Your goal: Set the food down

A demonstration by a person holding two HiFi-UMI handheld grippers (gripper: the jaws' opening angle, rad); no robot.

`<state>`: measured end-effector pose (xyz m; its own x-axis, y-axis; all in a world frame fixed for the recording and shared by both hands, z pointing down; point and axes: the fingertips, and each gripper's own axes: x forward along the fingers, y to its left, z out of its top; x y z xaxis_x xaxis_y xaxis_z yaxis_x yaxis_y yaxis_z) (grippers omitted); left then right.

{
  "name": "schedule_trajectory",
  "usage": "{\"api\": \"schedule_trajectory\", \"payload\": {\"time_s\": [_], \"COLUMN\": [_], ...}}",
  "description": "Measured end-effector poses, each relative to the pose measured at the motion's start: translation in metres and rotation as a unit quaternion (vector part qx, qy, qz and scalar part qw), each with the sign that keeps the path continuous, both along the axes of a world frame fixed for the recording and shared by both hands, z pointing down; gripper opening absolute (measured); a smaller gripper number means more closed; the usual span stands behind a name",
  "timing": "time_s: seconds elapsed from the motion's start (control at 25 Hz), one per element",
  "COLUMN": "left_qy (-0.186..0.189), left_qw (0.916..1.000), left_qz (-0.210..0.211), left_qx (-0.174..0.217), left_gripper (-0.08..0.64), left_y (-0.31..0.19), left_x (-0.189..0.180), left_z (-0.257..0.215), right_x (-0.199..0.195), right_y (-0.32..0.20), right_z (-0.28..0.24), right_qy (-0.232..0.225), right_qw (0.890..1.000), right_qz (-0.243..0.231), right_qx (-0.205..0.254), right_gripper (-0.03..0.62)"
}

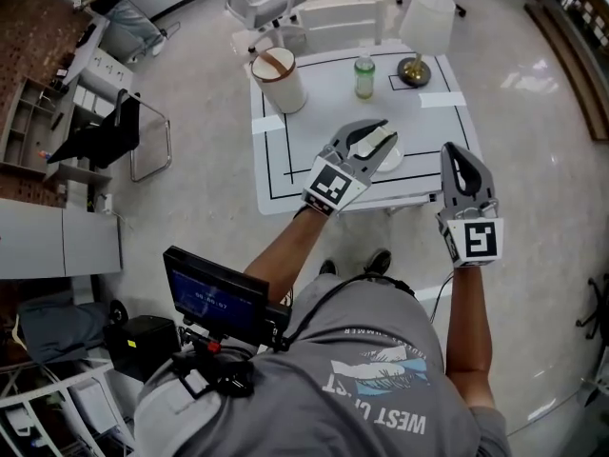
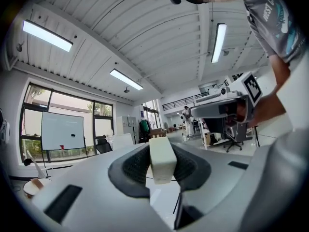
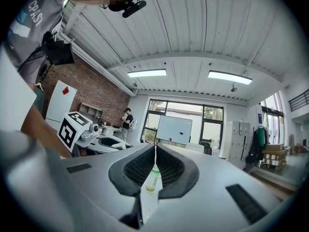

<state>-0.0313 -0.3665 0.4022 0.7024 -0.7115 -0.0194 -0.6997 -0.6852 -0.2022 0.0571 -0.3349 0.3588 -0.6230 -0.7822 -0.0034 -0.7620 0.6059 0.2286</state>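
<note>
The food, a pale cream block, sits clamped between the two jaws of the left gripper, whose pads press on its long sides; the left gripper view shows the block filling the gap between the jaws and standing a little proud of them on top. It lies on the near side of the green-capped bottle, closer to the person and slightly to the bottle's right, over the white surface with black lines; whether it touches what is beneath cannot be told. The block's long axis runs along the jaws, so in the head view it points away from the person and slants to the right, passing to the right of the bottle. The left forearm reaches out from the body at that same slant, with the gripper held about level and its marker cube facing up. The right gripper is well to the right of the bottle and nearer the person, by the surface's near right corner; its jaws are brought together with nothing between them, and the right arm stretches straight ahead, gripper level.
</note>
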Motion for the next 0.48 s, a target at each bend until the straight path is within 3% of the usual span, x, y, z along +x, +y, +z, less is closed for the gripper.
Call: {"api": "schedule_trajectory", "payload": {"time_s": [0.48], "left_qy": [-0.051], "left_qw": [0.9956], "left_qz": [-0.060], "left_qx": [-0.050], "left_gripper": [0.106], "left_y": [-0.040], "left_x": [0.009], "left_z": [0.060], "right_x": [0.018], "right_y": [-0.027], "right_z": [0.020], "right_qy": [0.005], "right_qw": [0.999], "right_qz": [-0.043], "right_qx": [-0.019], "right_gripper": [0.008]}}
